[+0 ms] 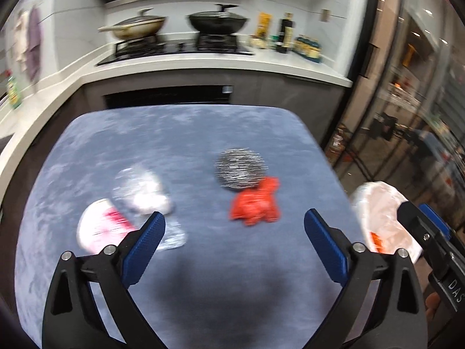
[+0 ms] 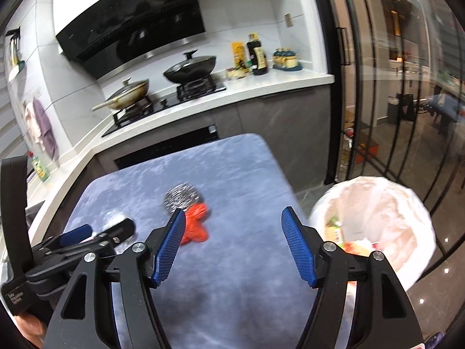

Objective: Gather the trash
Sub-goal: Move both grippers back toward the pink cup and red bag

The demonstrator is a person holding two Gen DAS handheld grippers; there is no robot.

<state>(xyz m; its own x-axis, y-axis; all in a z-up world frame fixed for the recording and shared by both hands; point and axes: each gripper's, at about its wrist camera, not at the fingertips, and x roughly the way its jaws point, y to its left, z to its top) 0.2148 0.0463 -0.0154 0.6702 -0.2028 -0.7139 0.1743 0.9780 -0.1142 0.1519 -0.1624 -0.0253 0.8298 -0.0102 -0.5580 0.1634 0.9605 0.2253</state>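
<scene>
Near the tabletop's right edge lies a crumpled red wrapper; both the left gripper and the right gripper gape wide, holding nothing.

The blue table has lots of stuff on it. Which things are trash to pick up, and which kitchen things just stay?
For the job:
red crumpled wrapper
steel scrubber
clear plastic wad
pink-and-white packet
lined trash bin

Just there:
black wok
beige pan
sauce bottle
</scene>
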